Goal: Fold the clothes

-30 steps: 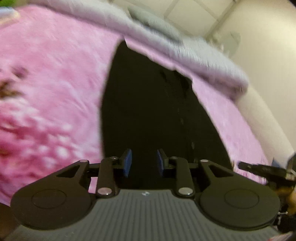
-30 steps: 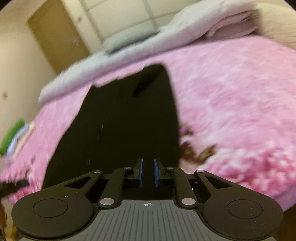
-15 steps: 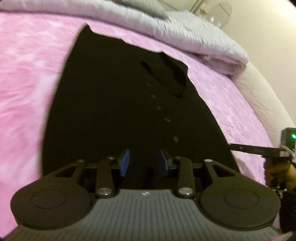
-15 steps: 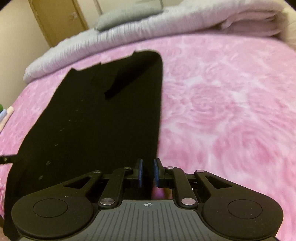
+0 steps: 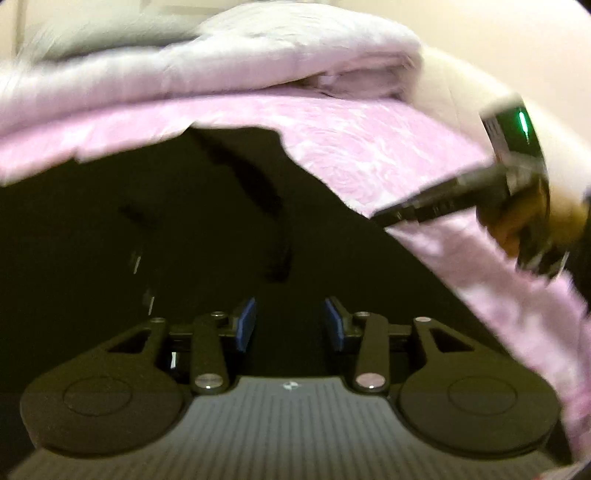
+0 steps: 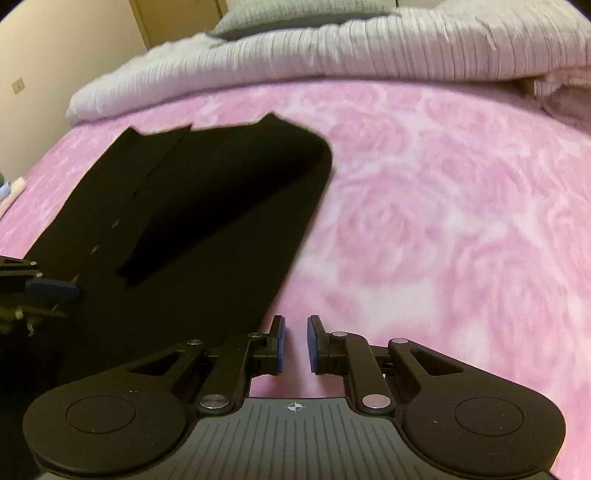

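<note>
A black buttoned garment (image 5: pixel 192 236) lies flat on the pink rose-patterned blanket (image 6: pixel 443 221), with a sleeve folded across it (image 6: pixel 207 206). My left gripper (image 5: pixel 290 325) hovers low over the garment's middle. Its jaws are opening, with only the flat cloth below them and nothing pinched. My right gripper (image 6: pixel 294 343) hangs over bare blanket just right of the garment's right edge. Its blue pads stand a narrow gap apart with nothing between them. In the left wrist view the right gripper (image 5: pixel 424 206) and the hand holding it (image 5: pixel 517 221) show at the right.
A folded ribbed lilac-grey duvet (image 6: pixel 332 48) runs along the back of the bed with a grey pillow (image 6: pixel 280 18) on it. A wooden door (image 6: pixel 173 14) stands behind. A cream padded bed edge (image 5: pixel 461 92) curves at the right.
Both grippers swept sideways over the garment and came lower. The right one passed off the black cloth onto pink blanket. The left view rolled and its jaws widened.
</note>
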Demonstrator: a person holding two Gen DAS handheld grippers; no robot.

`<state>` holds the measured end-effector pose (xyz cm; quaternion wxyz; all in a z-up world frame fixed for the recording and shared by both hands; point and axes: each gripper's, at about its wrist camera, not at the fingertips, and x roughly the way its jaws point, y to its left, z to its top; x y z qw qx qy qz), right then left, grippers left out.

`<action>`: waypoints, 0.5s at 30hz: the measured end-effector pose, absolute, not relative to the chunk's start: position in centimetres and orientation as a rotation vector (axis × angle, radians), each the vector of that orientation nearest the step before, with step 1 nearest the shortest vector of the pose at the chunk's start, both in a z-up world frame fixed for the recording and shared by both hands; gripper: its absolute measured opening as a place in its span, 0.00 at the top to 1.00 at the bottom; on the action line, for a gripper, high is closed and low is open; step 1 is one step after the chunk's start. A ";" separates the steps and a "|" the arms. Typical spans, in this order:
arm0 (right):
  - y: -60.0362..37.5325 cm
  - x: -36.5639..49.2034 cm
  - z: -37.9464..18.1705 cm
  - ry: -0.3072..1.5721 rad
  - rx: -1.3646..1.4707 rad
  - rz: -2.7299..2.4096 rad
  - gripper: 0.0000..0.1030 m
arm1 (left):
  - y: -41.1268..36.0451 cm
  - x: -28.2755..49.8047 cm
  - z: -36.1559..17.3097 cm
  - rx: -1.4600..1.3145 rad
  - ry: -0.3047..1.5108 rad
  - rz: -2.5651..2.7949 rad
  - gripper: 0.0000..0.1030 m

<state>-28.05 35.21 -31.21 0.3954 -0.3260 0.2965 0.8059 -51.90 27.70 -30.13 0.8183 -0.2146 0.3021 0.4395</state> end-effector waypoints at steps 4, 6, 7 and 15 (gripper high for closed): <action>37.1 -27.4 -31.7 0.785 -0.756 2.064 0.87 | 31.3 -49.4 -30.4 -0.264 0.727 1.002 0.90; 37.6 -27.4 -31.5 0.757 -0.757 2.065 0.87 | 34.4 -49.8 -29.5 -0.230 0.697 1.045 0.97; 37.8 -27.4 -31.3 0.742 -0.757 2.055 0.87 | 36.1 -50.5 -28.6 -0.209 0.659 1.102 0.97; 40.0 -27.2 -30.2 0.726 -0.686 2.021 0.87 | 41.1 -63.3 -22.0 -0.369 0.301 1.360 0.60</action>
